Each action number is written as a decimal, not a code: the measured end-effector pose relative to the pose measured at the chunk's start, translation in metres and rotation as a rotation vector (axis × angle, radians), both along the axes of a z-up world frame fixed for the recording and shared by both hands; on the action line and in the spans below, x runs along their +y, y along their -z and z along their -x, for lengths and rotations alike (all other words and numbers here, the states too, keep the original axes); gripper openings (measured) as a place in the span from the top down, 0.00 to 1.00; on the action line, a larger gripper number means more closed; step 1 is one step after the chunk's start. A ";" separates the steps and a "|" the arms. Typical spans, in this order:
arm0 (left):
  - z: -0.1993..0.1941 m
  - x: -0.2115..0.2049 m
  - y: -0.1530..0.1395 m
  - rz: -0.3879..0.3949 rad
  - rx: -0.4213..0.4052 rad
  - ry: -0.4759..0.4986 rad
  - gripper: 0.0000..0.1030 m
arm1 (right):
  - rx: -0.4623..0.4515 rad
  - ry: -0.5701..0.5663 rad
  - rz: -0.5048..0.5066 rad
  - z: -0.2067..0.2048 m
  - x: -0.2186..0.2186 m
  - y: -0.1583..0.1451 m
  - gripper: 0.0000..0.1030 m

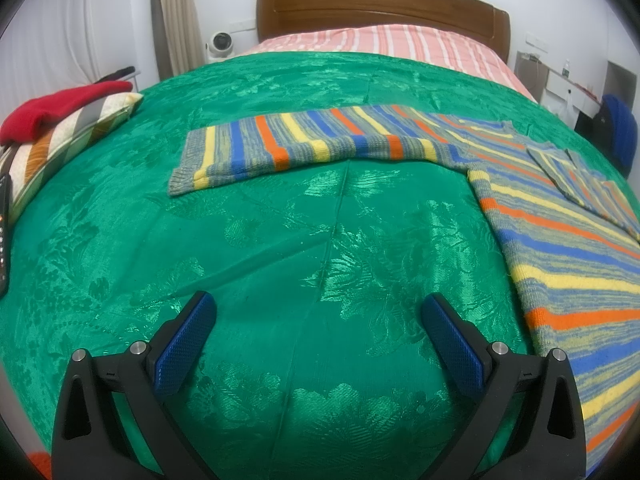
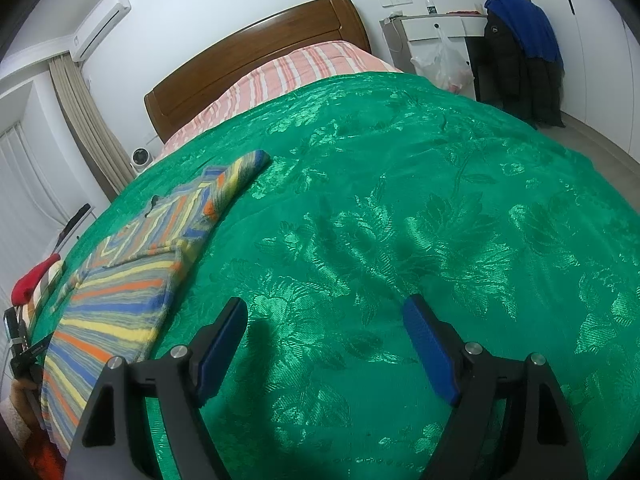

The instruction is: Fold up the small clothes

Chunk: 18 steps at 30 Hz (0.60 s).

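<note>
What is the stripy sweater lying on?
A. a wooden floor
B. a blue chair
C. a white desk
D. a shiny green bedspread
D: the stripy sweater lies spread flat on the shiny green bedspread, one sleeve stretched out sideways across the green cloth.

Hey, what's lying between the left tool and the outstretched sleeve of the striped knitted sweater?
Nothing: only bare green patterned bedspread lies between the open left tool and the striped sweater's sleeve, as the left wrist view shows.
</note>
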State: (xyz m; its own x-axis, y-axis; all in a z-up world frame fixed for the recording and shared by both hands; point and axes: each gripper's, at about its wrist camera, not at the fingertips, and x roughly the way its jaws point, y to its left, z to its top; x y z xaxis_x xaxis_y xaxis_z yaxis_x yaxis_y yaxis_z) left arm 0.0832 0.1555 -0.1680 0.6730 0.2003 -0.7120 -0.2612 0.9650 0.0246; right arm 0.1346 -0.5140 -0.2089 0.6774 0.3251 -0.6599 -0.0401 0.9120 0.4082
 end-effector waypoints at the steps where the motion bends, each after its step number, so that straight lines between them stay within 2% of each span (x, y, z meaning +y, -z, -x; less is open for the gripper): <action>1: 0.000 0.000 0.000 0.000 0.000 0.000 0.00 | 0.000 0.000 0.002 0.000 0.000 0.000 0.22; 18: 0.000 -0.001 0.000 -0.002 0.000 -0.001 0.00 | 0.000 0.001 0.007 0.000 0.002 0.000 0.22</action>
State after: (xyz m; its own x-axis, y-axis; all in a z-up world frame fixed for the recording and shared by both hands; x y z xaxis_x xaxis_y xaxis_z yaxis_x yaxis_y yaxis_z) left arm 0.0829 0.1549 -0.1684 0.6731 0.2020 -0.7115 -0.2621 0.9647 0.0260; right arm 0.1343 -0.5125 -0.2090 0.6775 0.3200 -0.6622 -0.0397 0.9150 0.4015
